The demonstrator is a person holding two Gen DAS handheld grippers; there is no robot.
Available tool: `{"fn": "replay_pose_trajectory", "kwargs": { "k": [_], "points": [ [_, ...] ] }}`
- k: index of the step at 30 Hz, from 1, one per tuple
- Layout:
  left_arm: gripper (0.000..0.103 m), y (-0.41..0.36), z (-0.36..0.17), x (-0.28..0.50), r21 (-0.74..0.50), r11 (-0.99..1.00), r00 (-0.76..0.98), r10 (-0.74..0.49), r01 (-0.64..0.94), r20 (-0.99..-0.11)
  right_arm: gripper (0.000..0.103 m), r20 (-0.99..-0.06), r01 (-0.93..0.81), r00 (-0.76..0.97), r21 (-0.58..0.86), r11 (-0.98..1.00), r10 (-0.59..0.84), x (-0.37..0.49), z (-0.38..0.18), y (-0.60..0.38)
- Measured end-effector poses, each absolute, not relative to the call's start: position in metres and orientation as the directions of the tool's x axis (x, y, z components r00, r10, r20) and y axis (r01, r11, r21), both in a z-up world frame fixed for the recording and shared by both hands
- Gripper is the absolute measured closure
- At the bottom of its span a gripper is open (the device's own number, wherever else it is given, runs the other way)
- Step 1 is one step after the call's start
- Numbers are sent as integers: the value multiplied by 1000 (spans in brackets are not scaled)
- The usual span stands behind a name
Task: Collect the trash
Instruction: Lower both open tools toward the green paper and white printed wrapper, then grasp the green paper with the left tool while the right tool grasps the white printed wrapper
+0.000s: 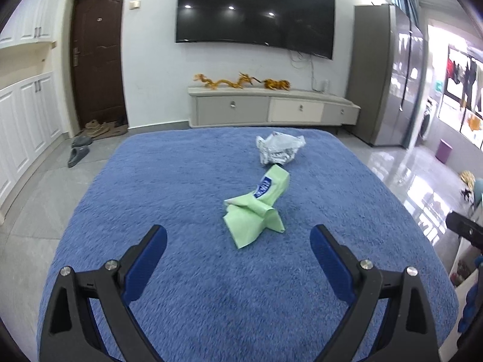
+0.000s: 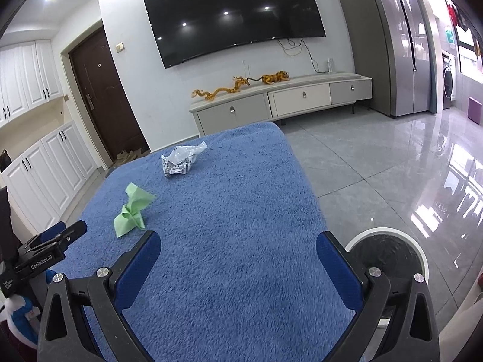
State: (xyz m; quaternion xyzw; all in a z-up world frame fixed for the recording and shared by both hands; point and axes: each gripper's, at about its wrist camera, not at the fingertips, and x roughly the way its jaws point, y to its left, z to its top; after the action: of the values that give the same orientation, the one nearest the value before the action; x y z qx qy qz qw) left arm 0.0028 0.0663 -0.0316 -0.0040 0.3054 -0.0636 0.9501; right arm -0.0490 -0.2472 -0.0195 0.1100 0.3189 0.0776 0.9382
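While both tongs hang wide and empty over the blue fleece-covered worktop (image 1: 181,187), two pieces of trash lie ahead of them.

The left tongs (image 1: 238,241) are spread far apart, holding nothing, and the crumpled green wrapper (image 1: 256,208) lies just ahead of their tips, slightly right of the gap. Beyond it, touching or nearly touching its far end, sits the crumpled white plastic wrapper (image 1: 279,150). The right tongs (image 2: 238,247) are likewise spread wide with nothing between them; from there the green wrapper lies ahead and to the left, just beyond the left fingertip, and the white wrapper farther ahead. A white-rimmed trash bin (image 2: 389,256) with a dark liner stands on the floor just right of the right tongs.
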Motion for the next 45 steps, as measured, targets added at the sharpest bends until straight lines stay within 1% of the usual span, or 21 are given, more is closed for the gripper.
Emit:
{"fn": "replay_pose_trajectory", "kwargs": {
  "k": [9,14,16,17,18,19,20,21,23,24,28,36,40,41,43,45],
  "points": [
    [7,52,-52,59,-22,984,756,-151,178,-637,0,-617,-127,745,243,962,254,8,-24,-237],
    [7,51,-64,89,-34,978,718,-173,204,-674,0,-637,-170,716,235,957,284,48,-32,-222],
    [10,50,-69,97,-35,975,702,-182,218,-688,0,-645,-190,704,234,954,298,63,-35,-215],
    [16,50,-71,101,-40,973,691,-189,226,-697,0,-649,-199,697,234,952,305,70,-38,-211],
    [25,50,-74,104,-56,970,676,-205,235,-708,0,-652,-209,690,236,949,314,76,-40,-207],
    [30,51,-77,108,-78,967,657,-223,243,-720,0,-655,-220,683,237,946,323,83,-42,-202],
    [39,53,-81,113,-103,964,633,-240,246,-736,0,-658,-230,677,237,944,330,90,-44,-197],
    [43,54,-83,116,-123,961,616,-255,248,-745,0,-659,-238,672,238,942,337,97,-46,-193],
    [44,59,-84,116,-161,955,609,-283,248,-741,0,-660,-252,663,247,936,353,108,-48,-186],
    [48,62,-83,115,-171,954,610,-290,246,-738,0,-662,-262,656,251,932,363,115,-50,-182],
    [49,72,-77,117,-173,963,633,-267,208,-727,0,-664,-287,641,259,922,386,141,-53,-169],
    [49,99,-62,146,-130,988,727,-149,83,-670,0,-644,-319,616,321,892,453,182,-53,-147],
    [49,108,-71,150,-158,986,730,-142,48,-669,0,-656,-337,599,314,888,459,195,-58,-128],
    [49,111,-73,151,-180,983,724,-156,45,-672,0,-657,-341,596,313,886,462,198,-59,-123],
    [49,117,-74,146,-203,978,729,-167,39,-664,0,-647,-333,600,332,882,470,203,-57,-120],
    [49,120,-74,145,-218,975,730,-179,42,-660,0,-623,-301,615,381,874,484,208,-56,-123]
  ]
}}
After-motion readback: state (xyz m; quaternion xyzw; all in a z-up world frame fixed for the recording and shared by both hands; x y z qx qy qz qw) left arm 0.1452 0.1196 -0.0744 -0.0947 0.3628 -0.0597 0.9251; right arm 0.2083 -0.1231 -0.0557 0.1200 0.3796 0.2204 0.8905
